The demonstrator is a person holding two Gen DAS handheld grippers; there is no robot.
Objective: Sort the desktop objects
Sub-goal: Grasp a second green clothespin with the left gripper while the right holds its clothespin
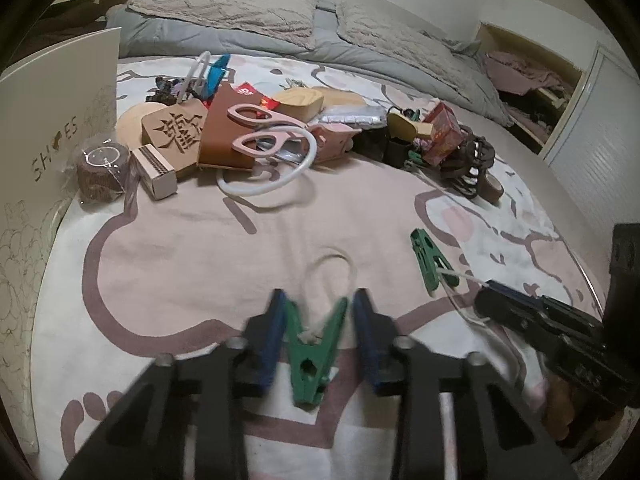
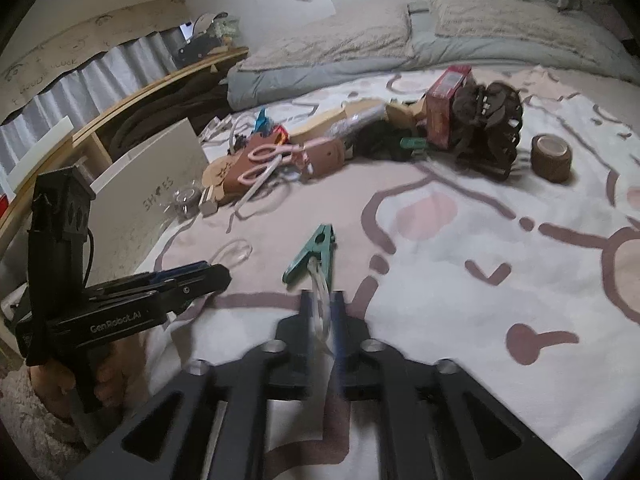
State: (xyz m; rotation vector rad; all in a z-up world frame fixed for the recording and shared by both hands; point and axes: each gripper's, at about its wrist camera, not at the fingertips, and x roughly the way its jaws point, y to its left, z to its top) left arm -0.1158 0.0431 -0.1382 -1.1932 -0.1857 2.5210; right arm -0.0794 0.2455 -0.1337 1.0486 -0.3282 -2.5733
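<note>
While the left gripper (image 1: pixel 318 312) pinches a green clip (image 1: pixel 314 354), the right gripper (image 2: pixel 321 314) squeezes a clear loop (image 2: pixel 322 300).

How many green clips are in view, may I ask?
3 clips: one in the left gripper's jaws, one ahead of the right gripper, one in the pile; others may be hidden.

Green clothespin (image 1: pixel 314 354); pink scissors (image 1: pixel 262 130); blue fingers (image 1: pixel 274 328); pink-and-white patterned bedsheet (image 1: pixel 200 256).

Both wrist views look low across the bedspread (image 1: pixel 280 240), sharing the clutter pile (image 2: pixel 280 160)
</note>
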